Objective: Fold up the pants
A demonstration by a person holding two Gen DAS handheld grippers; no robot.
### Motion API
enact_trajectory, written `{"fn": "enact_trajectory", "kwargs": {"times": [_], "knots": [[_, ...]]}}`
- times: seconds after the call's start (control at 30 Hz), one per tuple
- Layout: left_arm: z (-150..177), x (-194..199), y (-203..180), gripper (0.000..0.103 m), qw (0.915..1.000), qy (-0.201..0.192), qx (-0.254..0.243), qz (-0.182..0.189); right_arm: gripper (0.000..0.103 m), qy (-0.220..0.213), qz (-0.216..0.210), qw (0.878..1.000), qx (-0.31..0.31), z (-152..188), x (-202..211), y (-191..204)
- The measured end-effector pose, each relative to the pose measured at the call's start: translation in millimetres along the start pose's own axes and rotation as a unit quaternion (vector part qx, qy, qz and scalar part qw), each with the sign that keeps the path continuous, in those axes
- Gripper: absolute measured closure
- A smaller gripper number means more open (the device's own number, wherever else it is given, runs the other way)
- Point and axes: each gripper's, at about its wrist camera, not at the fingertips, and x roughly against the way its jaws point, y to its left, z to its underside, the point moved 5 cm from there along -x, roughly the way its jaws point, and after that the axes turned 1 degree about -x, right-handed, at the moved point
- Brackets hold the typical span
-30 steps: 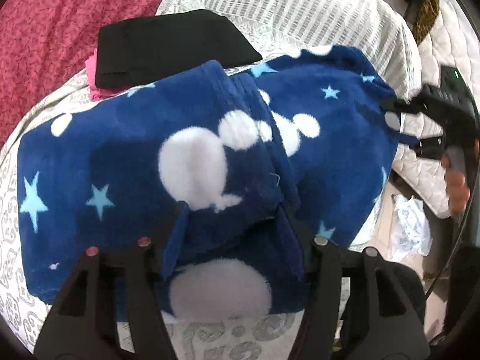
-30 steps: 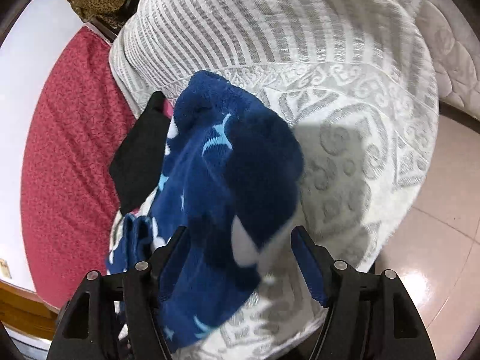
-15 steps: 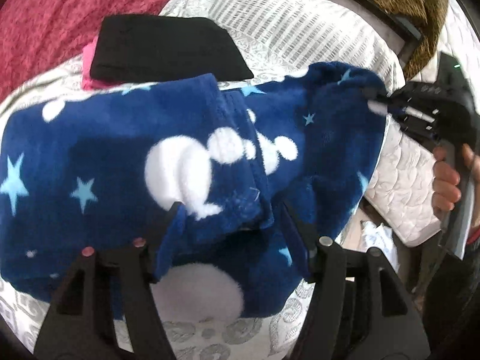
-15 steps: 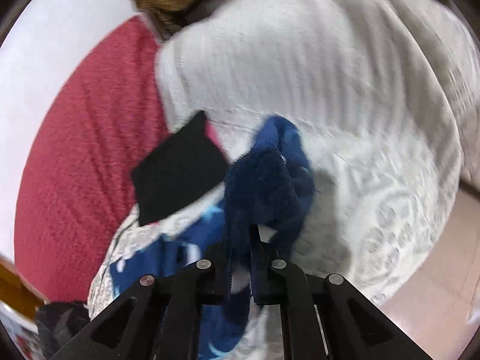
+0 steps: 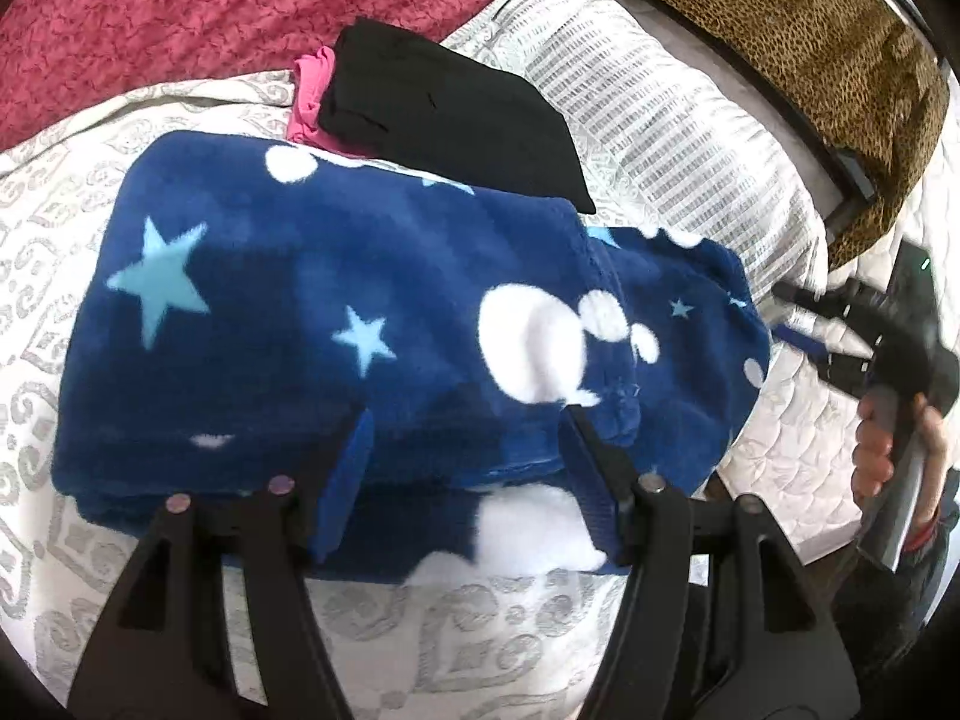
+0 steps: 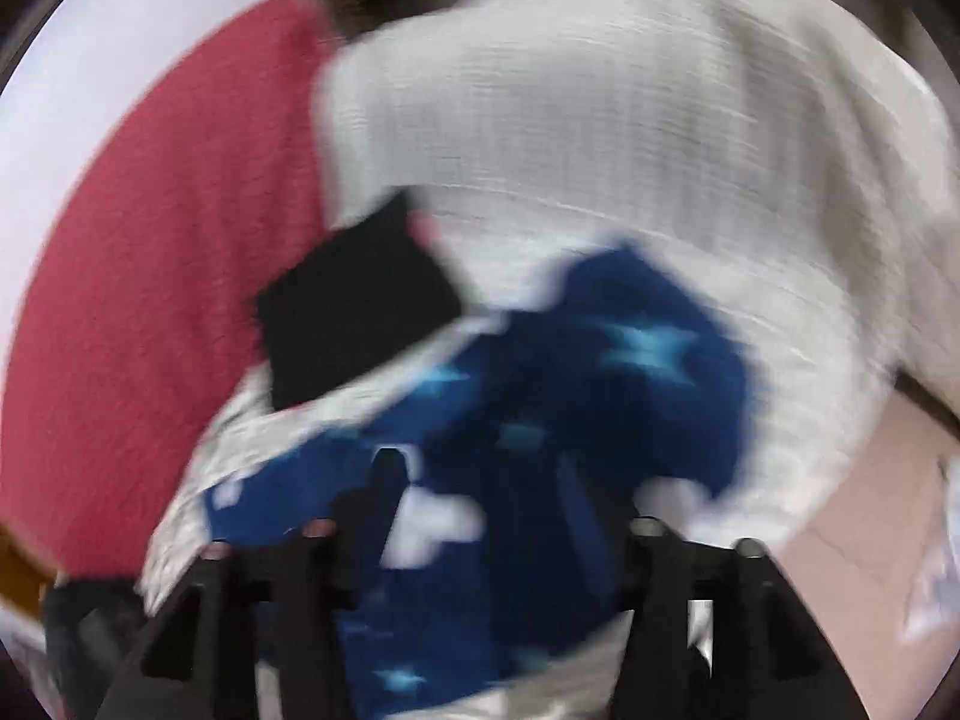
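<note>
The pants are dark blue fleece with white shapes and light blue stars. They lie folded on the white patterned bedcover. My left gripper is open, its fingers astride the near edge of the fold. My right gripper shows at the right of the left wrist view, just off the pants' right end. In the blurred right wrist view the pants lie ahead and my right gripper is open over them.
A folded black garment lies on a pink one just behind the pants. A red blanket lies beyond. A leopard-print cloth is at the back right. The mattress edge and the floor are to the right.
My right gripper was shut on the pants' right end half a second ago; it has opened, let go and drawn back. The raised end has dropped flat. The left wrist view has shifted.
</note>
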Motion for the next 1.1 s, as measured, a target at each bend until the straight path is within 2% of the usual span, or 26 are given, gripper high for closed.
{"fn": "enact_trajectory", "kwargs": {"times": [0.07,0.13,0.2,0.23,0.27,0.37,0.4,0.43,0.47,0.5,0.6,0.7,0.77,0.87,0.93,0.97,1.0,1.03,1.1], "knots": [[1.5,-3.2,-0.7,0.038,0.9998,0.0,-0.015,-0.012,0.04,0.007,0.035,0.999,-0.035,3.3,-4.6,-39.2],[1.9,-6.1,-2.9,0.038,0.9992,-0.003,-0.029,-0.028,0.034,0.023,0.045,0.997,-0.058,6.4,-12.2,-65.0],[2.9,-10.2,-5.0,0.033,0.9981,-0.005,-0.046,-0.042,0.031,0.032,0.028,0.996,-0.075,8.1,-18.1,-76.5],[2.5,-11.5,-5.7,0.029,0.9977,-0.004,-0.052,-0.044,0.03,0.042,0.003,0.996,-0.083,8.9,-24.7,-77.8],[3.5,-12.6,-7.6,0.029,0.9972,-0.005,-0.057,-0.048,0.025,0.049,-0.013,0.995,-0.087,9.5,-30.1,-76.9],[4.9,-15.9,-10.5,0.029,0.9957,-0.002,-0.069,-0.062,0.024,0.063,-0.03,0.992,-0.108,10.6,-51.6,-76.8],[5.1,-16.4,-11.2,0.028,0.9953,-0.001,-0.072,-0.065,0.03,0.063,-0.034,0.991,-0.115,10.7,-51.8,-77.9],[5.4,-16.9,-11.1,0.028,0.9951,0.0,-0.073,-0.066,0.043,0.061,-0.038,0.99,-0.122,10.0,-55.4,-77.2],[5.5,-17.1,-11.2,0.028,0.995,0.001,-0.073,-0.067,0.085,0.057,-0.032,0.991,-0.117,8.1,-56.0,-74.8],[5.4,-17.0,-11.0,0.028,0.9951,0.002,-0.073,-0.068,0.09,0.055,-0.028,0.992,-0.108,7.3,-55.5,-71.0],[3.4,-16.1,-11.0,0.028,0.996,0.001,-0.064,-0.062,0.091,0.013,-0.024,0.998,-0.05,-0.2,-35.3,-48.0],[1.0,-14.1,-8.6,0.028,0.9976,-0.002,-0.047,-0.051,0.091,-0.038,-0.028,0.999,0.023,-5.8,-6.1,-0.6],[0.1,-11.5,-5.1,0.028,0.9985,-0.004,-0.034,-0.043,0.091,-0.072,-0.039,0.993,0.089,1.2,14.1,45.6],[-1.8,-2.7,3.3,0.028,0.9988,-0.01,-0.02,-0.042,0.091,-0.113,-0.057,0.964,0.232,39.2,34.6,127.7],[-3.1,9.5,14.7,0.028,0.9986,-0.021,-0.008,-0.049,0.091,-0.118,-0.061,0.93,0.342,82.0,32.0,176.9],[-3.0,18.4,23.4,0.028,0.9981,-0.03,-0.001,-0.053,0.09,-0.107,-0.059,0.911,0.393,105.9,23.6,195.5],[-1.7,28.7,33.6,0.028,0.9975,-0.04,0.008,-0.058,0.09,-0.092,-0.058,0.898,0.425,125.1,13.9,205.6],[-0.2,36.7,41.9,0.028,0.997,-0.047,0.016,-0.06,0.09,-0.07,-0.06,0.89,0.447,142.4,0.5,212.4],[4.3,54.6,63.3,0.028,0.9958,-0.058,0.04,-0.059,0.088,-0.021,-0.067,0.887,0.457,164.6,-25.0,213.3]]}}
